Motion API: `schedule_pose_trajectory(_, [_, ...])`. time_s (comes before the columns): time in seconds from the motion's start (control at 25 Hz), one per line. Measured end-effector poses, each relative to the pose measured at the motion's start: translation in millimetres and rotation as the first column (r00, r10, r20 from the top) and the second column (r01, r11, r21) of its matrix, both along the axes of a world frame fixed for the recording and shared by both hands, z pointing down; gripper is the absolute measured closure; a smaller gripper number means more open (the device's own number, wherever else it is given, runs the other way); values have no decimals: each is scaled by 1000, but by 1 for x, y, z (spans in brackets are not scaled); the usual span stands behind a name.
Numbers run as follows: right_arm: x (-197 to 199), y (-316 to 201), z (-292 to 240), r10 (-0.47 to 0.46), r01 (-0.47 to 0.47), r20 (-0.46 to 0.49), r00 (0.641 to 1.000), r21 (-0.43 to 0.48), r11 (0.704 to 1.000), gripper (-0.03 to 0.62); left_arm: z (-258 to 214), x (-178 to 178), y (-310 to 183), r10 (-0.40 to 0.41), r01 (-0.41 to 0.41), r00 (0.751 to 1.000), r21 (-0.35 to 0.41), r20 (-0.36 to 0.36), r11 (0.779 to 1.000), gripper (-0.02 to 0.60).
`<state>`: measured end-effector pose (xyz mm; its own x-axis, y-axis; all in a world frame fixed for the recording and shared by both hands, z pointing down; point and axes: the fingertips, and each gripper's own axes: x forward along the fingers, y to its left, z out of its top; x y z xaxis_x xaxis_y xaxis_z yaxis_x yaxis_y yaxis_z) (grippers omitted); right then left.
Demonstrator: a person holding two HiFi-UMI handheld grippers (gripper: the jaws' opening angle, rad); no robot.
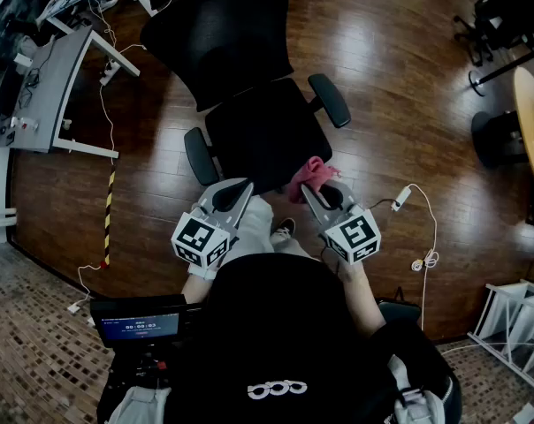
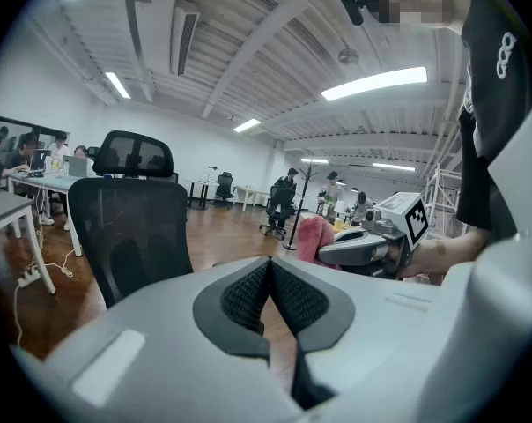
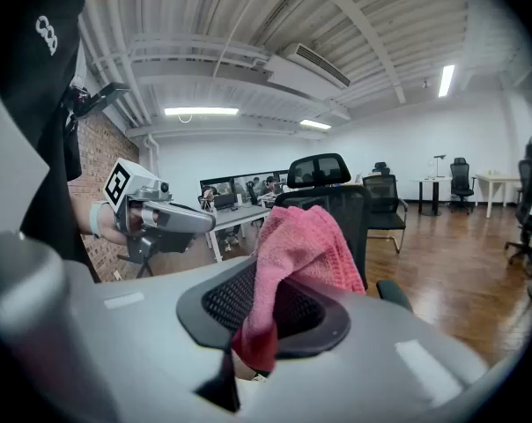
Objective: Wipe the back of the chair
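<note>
Right, my right gripper (image 1: pixel 313 194) is clamped on a pink cloth (image 3: pixel 297 245) that bunches up above the jaws. My left gripper (image 2: pixel 269 276) is pressed together on nothing. The chair (image 1: pixel 249 87) stands straight ahead of both, black, with a mesh back (image 2: pixel 129 227), a headrest on top and two padded armrests. Its seat (image 1: pixel 267 135) lies between my grippers and the back, which is well beyond the cloth. A grey desk (image 1: pixel 46 87) sits off to the left. The back rises upright, its front face toward me.
</note>
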<state>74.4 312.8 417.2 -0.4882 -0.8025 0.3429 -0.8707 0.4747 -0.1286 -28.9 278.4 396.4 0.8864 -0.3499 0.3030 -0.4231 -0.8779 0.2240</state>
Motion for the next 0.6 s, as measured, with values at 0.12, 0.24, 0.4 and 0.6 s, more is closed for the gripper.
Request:
schedule_pose_trajectory(0.12, [-2,-8,-3,-5,5,-6,1000,4,1000,546,1,-3,-8,-6,6,1000,0,2,1000,592])
schedule_pose_trajectory(0.24, [0,-26,-5,-16,16,-9,1000,3,1000,546,0,-3,-28,-18,18,1000,4,0,1000,592])
schedule_pose_trajectory(0.4, [2,-64,-4,-36,36,-26,999,-6,999,546,1,0,-63,-33,33,999,-6,-14,999,592])
schedule_pose_trajectory(0.6, [-7,-115,-8,-63,63,-41,997,-9,998,546,2,-6,-106,-48,48,998,-20,-27,999,592])
